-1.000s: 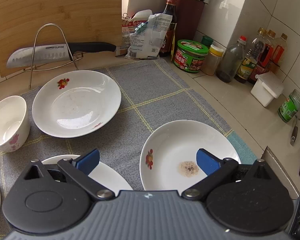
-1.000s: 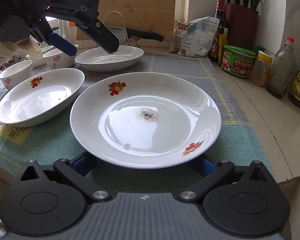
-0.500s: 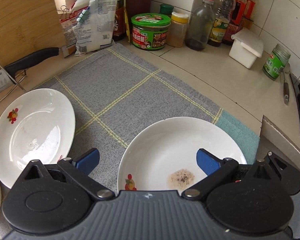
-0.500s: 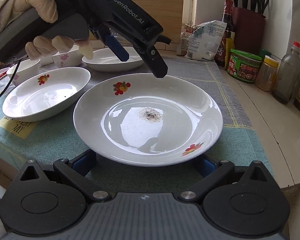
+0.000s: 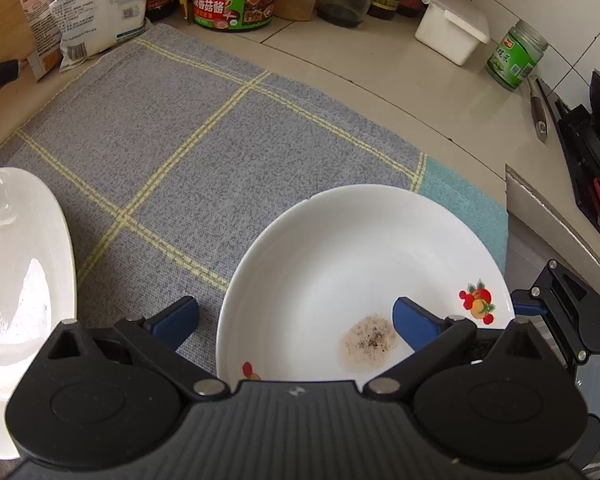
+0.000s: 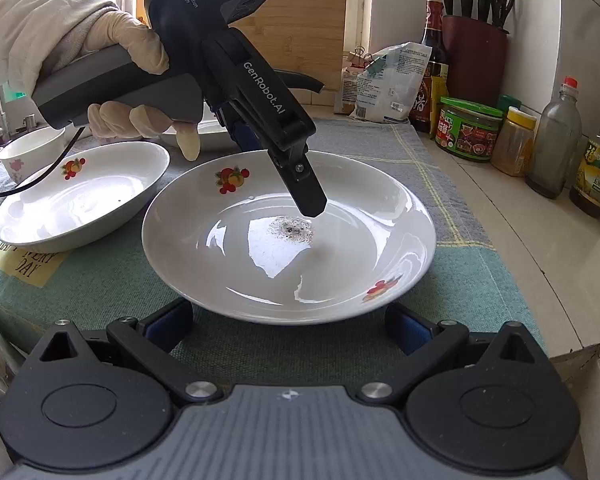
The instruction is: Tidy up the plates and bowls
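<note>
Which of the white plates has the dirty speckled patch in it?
The plate nearest the right claw, with the left claw open over it. The speckled patch sits at its centre; the plate to its left lacks one.

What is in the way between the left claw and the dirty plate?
Nothing visible. The left claw hangs open right over the dirty plate, one finger just above the speckled stain. Whether it touches the plate, I cannot tell.

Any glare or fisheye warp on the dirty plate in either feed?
Right wrist view: bright window glare streaks across the dirty plate beside the residue; the counter edge bows. Left wrist view: that plate is evenly lit, no hot spots; the neighbouring plate smears at the frame edge.
</note>
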`<control>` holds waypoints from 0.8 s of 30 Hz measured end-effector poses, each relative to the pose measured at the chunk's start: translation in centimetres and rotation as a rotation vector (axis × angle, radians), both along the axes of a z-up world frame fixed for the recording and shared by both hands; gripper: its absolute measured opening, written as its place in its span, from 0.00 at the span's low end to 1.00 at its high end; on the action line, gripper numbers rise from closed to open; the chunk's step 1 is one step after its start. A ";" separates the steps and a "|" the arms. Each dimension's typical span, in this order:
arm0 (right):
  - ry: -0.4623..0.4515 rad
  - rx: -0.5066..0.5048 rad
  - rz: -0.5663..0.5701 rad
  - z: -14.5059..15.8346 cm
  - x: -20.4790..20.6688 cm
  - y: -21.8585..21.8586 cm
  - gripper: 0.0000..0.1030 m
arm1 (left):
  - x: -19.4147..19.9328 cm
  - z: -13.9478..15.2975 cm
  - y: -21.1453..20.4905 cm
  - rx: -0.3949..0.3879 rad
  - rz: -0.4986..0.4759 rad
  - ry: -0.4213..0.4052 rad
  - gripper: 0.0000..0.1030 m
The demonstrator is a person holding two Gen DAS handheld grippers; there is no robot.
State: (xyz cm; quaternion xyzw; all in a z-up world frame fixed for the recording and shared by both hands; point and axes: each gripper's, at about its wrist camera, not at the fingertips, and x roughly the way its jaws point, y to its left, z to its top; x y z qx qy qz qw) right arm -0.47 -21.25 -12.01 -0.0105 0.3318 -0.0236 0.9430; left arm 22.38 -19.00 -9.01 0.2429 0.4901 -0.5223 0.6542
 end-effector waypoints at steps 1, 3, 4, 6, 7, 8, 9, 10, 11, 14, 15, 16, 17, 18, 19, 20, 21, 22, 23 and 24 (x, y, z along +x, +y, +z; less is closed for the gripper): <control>-0.001 0.001 -0.001 0.0 0.0 0.0 1.00 | 0.0 0.0 -0.1 0.001 -0.006 -0.002 0.99; -0.003 0.000 -0.002 0.0 -0.1 0.0 1.00 | 0.0 -0.1 -0.2 0.009 -0.024 0.004 0.99; -0.007 0.000 -0.003 -0.1 -0.1 0.0 1.00 | 0.0 -0.1 -0.2 0.010 -0.042 0.012 0.99; -0.017 -0.001 -0.006 -0.2 -0.2 0.1 1.00 | 0.1 -0.1 -0.3 0.013 -0.065 0.025 0.98; -0.022 -0.002 -0.007 -0.2 -0.3 0.1 1.00 | 0.1 -0.1 -0.3 0.019 -0.074 0.027 0.97; -0.026 -0.002 -0.007 -0.2 -0.3 0.1 1.00 | 0.2 -0.1 -0.4 0.022 -0.083 0.033 0.94; -0.031 -0.002 -0.008 -0.2 -0.4 0.1 1.00 | 0.3 0.0 -0.4 0.022 -0.091 0.031 0.92; -0.036 -0.003 -0.008 -0.3 -0.4 0.1 1.00 | 0.4 0.1 -0.4 0.026 -0.097 0.018 0.85; -0.043 -0.003 -0.009 -0.3 -0.5 0.1 1.00 | 0.5 0.2 -0.4 0.032 -0.109 0.012 0.80; -0.065 -0.004 -0.011 -0.5 -0.7 0.1 1.00 | 0.6 0.3 -0.7 0.054 -0.143 0.006 0.75; -0.071 -0.004 -0.011 -0.6 -0.8 0.1 1.00 | 0.6 0.3 -0.7 0.058 -0.151 0.005 0.75; -0.075 -0.003 -0.012 -0.6 -0.8 0.1 1.00 | 0.6 0.4 -0.8 0.061 -0.160 0.005 0.73; -0.079 -0.004 -0.013 -0.6 -0.7 0.1 1.00 | 0.7 0.4 -0.8 0.060 -0.167 0.009 0.71; -0.081 -0.004 -0.013 -0.6 -0.6 0.1 1.00 | 0.7 0.5 -0.8 0.059 -0.170 0.012 0.70; -0.081 -0.003 -0.014 -0.6 -0.6 0.0 1.00 | 0.8 0.5 -0.9 0.059 -0.173 0.016 0.69; -0.079 -0.004 -0.013 -0.6 -0.5 0.0 1.00 | 0.9 0.5 -0.9 0.060 -0.175 0.021 0.68; -0.074 -0.003 -0.011 -0.6 -0.4 -0.1 1.00 | 1.0 0.5 -1.0 0.061 -0.176 0.023 0.67; -0.071 -0.003 -0.007 -0.5 -0.3 -0.1 1.00 | 1.0 0.6 -1.0 0.062 -0.181 0.022 0.64; -0.070 -0.004 -0.003 -0.5 -0.3 -0.1 1.00 | 1.0 0.6 -1.1 0.062 -0.193 0.026 0.60; -0.068 -0.003 -0.001 -0.5 -0.3 -0.2 1.00 | 1.0 0.6 -1.2 0.064 -0.196 0.029 0.60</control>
